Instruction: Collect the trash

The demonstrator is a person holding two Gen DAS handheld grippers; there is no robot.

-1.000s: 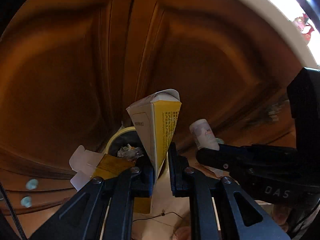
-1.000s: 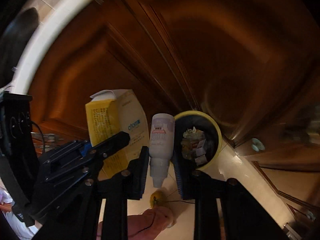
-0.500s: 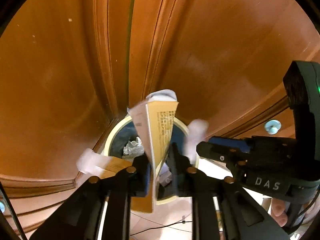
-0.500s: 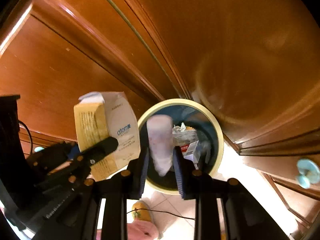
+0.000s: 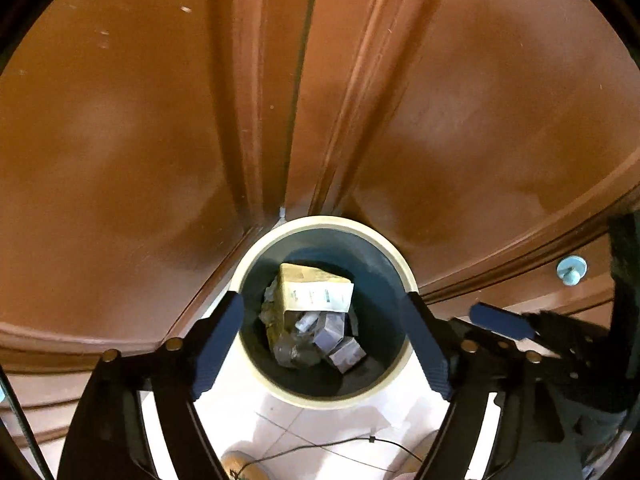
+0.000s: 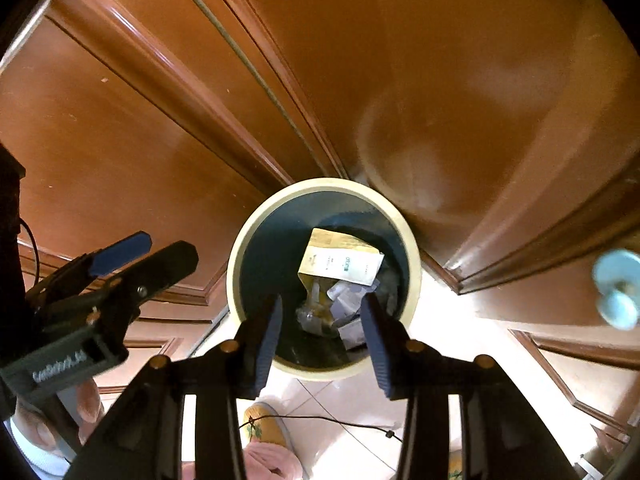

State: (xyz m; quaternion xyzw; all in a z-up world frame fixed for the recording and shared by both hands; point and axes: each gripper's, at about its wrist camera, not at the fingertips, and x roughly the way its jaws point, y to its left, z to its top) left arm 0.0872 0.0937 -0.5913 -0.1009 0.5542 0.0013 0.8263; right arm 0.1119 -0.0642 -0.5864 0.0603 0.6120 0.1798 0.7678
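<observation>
Below both opening, empty hand-held grippers (image 5: 322, 344) — carton (image 5: 316, 292) inside bin (image 5: 256, 372).

Printed lines on the white face of the carton (image 6: 340, 266) in the bin (image 6: 240, 256) were too small to read; raised lettering on the left gripper (image 6: 120, 260) body was blurred and illegible; no text was readable
</observation>
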